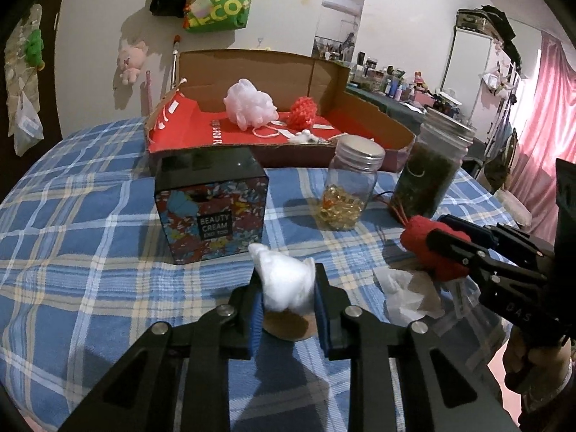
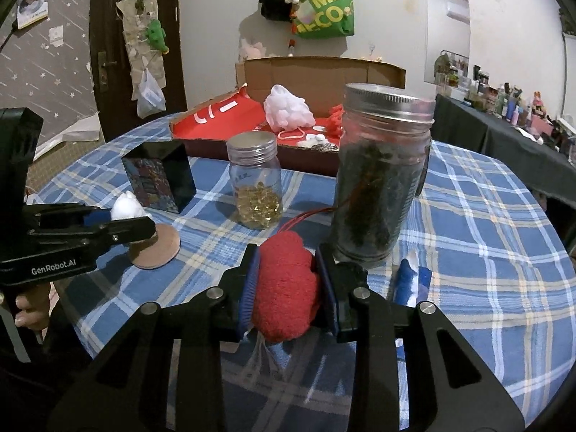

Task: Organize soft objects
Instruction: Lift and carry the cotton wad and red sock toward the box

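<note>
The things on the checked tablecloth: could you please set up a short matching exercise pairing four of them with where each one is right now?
Things:
1. white cotton ball
2. red knitted piece
3. pale pink bath pouf
4. yellow capsules

Places:
A. inside the small glass jar
B. clamped in the right gripper
C. lying in the cardboard box with the red lining
D. clamped in the left gripper

Pairs: 1-D, 2-B, 3-C, 4-A
</note>
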A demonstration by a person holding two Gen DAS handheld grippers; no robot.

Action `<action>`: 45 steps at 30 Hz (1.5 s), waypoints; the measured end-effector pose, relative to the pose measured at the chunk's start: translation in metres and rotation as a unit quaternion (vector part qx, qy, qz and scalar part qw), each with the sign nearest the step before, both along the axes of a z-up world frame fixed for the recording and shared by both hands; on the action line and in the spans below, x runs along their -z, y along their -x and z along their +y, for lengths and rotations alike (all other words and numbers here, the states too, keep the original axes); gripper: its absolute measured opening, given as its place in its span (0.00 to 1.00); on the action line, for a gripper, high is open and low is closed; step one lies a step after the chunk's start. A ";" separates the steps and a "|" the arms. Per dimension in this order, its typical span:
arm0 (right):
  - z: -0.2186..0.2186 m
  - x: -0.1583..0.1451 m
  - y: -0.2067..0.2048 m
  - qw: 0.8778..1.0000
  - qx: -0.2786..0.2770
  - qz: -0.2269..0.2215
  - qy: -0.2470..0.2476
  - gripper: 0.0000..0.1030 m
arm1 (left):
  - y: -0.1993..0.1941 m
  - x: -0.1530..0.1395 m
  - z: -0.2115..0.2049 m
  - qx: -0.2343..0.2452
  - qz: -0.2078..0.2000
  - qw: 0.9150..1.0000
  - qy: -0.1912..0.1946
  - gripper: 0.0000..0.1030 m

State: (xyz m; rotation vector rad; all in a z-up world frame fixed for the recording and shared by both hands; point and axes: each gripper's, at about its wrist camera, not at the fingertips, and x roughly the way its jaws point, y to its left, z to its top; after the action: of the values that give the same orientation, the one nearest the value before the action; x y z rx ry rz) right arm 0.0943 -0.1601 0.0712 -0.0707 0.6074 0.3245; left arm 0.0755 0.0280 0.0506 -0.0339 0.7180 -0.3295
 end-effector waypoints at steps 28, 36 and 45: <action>0.015 0.009 0.018 0.999 -0.046 0.011 -0.007 0.53 | 0.026 0.014 -0.032 0.098 -0.005 0.995 -0.013 0.44; 0.012 0.012 0.018 0.999 -0.046 0.007 -0.003 0.38 | 0.029 0.017 -0.033 0.098 -0.019 0.995 -0.025 0.34; 0.001 0.001 0.026 0.998 -0.046 -0.015 -0.033 0.34 | 0.028 0.005 -0.023 0.092 -0.026 0.995 -0.017 0.25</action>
State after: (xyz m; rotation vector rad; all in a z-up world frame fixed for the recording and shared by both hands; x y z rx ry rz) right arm 0.0686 -0.1594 0.0699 -0.0407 0.5638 0.4306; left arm 0.0479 0.0045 0.0458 0.0723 0.6770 -0.4920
